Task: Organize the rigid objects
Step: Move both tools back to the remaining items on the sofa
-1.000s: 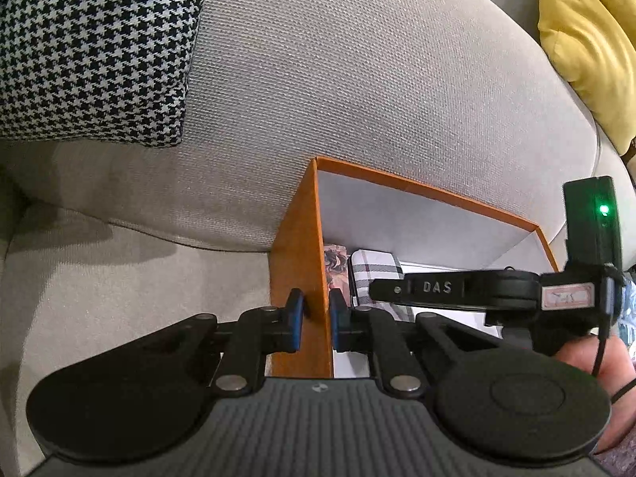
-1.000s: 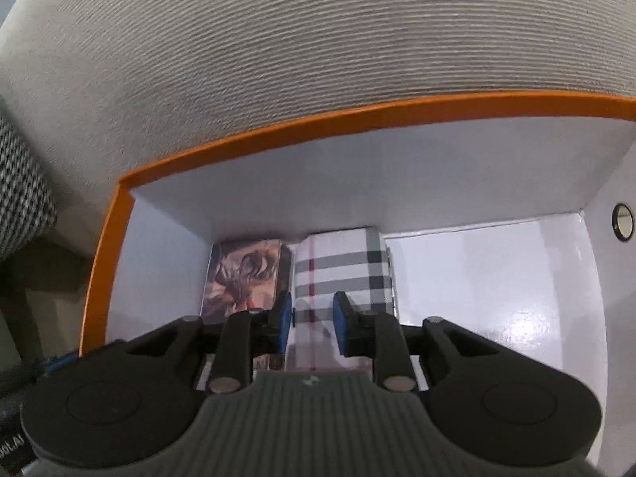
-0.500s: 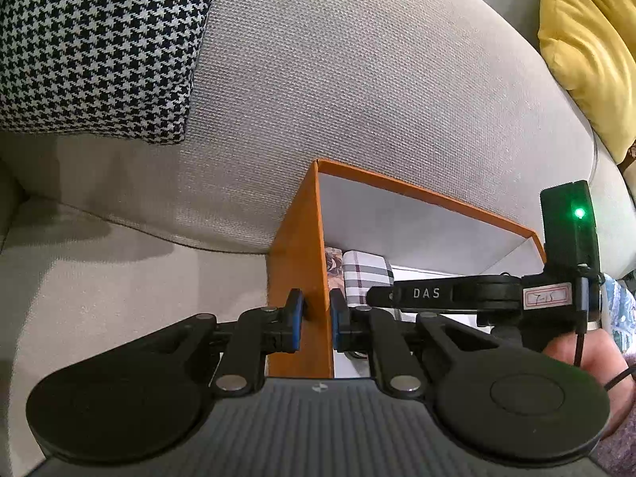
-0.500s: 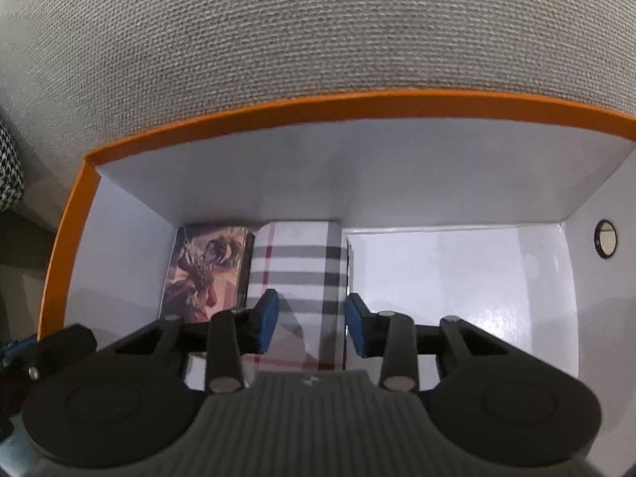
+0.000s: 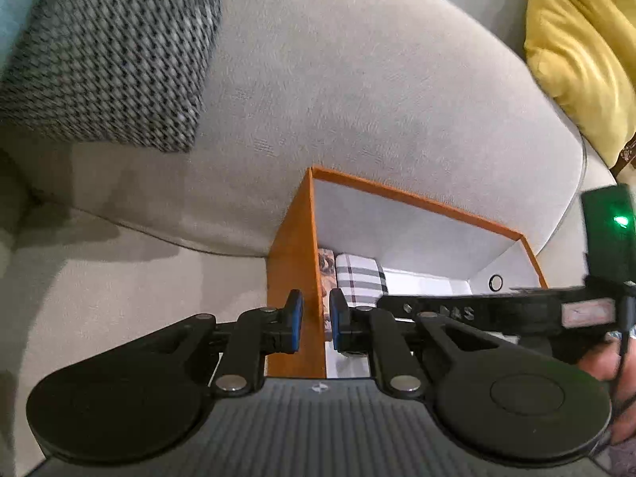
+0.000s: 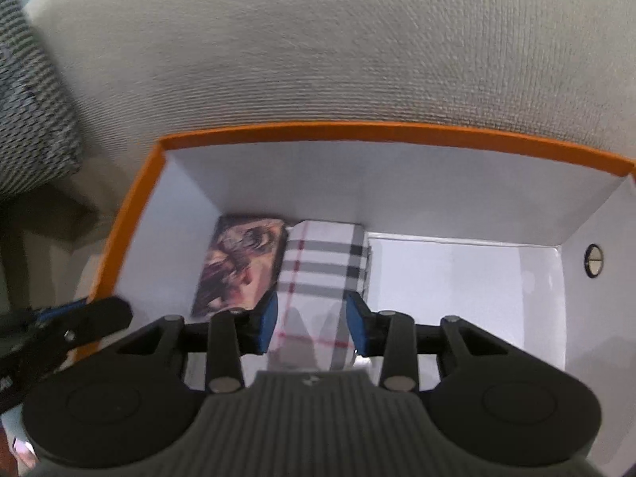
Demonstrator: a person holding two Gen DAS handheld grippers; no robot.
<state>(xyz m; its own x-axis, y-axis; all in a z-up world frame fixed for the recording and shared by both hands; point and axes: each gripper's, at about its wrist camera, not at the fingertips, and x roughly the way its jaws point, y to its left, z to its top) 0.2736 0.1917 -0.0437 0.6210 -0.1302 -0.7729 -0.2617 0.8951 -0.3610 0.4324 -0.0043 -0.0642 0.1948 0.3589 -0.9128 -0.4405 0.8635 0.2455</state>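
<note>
An orange box point(image 5: 292, 262) with a white inside stands on the sofa seat against the backrest. My left gripper point(image 5: 317, 320) is shut on its left wall, one pad outside and one inside. Two small boxes lie side by side on the floor of the orange box point(image 6: 357, 129), in its far left corner. One is a plaid box point(image 6: 322, 262) and the other a brown picture-print box point(image 6: 238, 262). My right gripper point(image 6: 312, 322) hangs open above the near end of the plaid box, its pads clear of the box's sides. The plaid box point(image 5: 359, 278) also shows in the left wrist view.
A houndstooth cushion point(image 5: 103, 51) leans at the upper left and a yellow cushion point(image 5: 576, 51) at the upper right of the grey backrest point(image 5: 357, 79). The box's right wall carries a metal eyelet point(image 6: 594, 260). White floor lies bare right of the plaid box.
My right gripper's jaws have spread apart and let go of the plaid box, then lifted away from it. The left gripper has kept its grip on the box wall.
</note>
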